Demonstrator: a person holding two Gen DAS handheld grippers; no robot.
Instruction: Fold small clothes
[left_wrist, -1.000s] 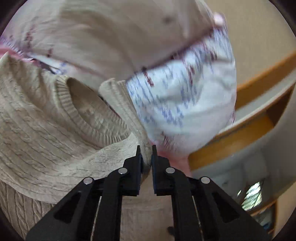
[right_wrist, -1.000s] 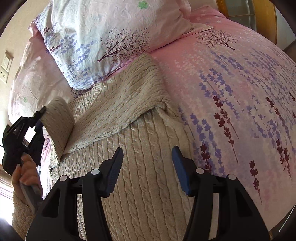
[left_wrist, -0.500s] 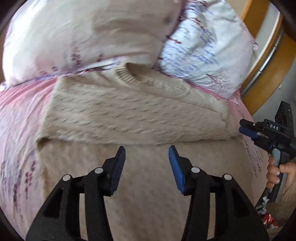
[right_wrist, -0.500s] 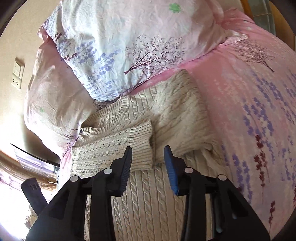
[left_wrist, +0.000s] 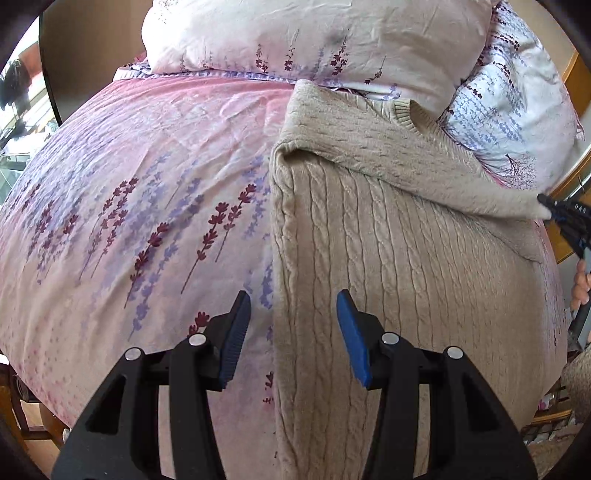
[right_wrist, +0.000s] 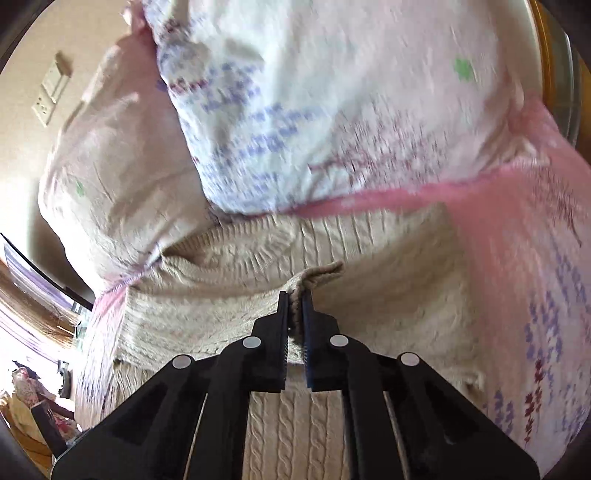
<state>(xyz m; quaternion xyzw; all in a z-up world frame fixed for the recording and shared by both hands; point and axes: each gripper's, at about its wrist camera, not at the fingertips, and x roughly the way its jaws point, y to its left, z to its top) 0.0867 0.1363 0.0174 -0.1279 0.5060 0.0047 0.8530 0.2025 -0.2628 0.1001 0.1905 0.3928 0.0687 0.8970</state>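
A beige cable-knit sweater (left_wrist: 399, 266) lies on a pink flowered bed cover (left_wrist: 147, 192), its neck towards the pillows. One sleeve is folded across the chest. My left gripper (left_wrist: 293, 332) is open and empty, just above the sweater's left edge near the hem. My right gripper (right_wrist: 294, 299) is shut on the sleeve cuff (right_wrist: 317, 275) over the sweater's chest (right_wrist: 229, 317). In the left wrist view the right gripper (left_wrist: 567, 218) shows at the right edge, pulling the sleeve (left_wrist: 424, 170) taut.
Two flowered pillows (left_wrist: 325, 40) (left_wrist: 517, 118) lie beyond the sweater's neck. A wooden bed frame (left_wrist: 576, 74) runs along the right. A wall with sockets (right_wrist: 48, 99) stands behind the pillows. The bed edge drops off at the lower left (left_wrist: 33, 398).
My left gripper has let go of the sleeve, opened and swung to the sweater's left edge. My right gripper has closed on the folded sleeve's cuff and lifted it.
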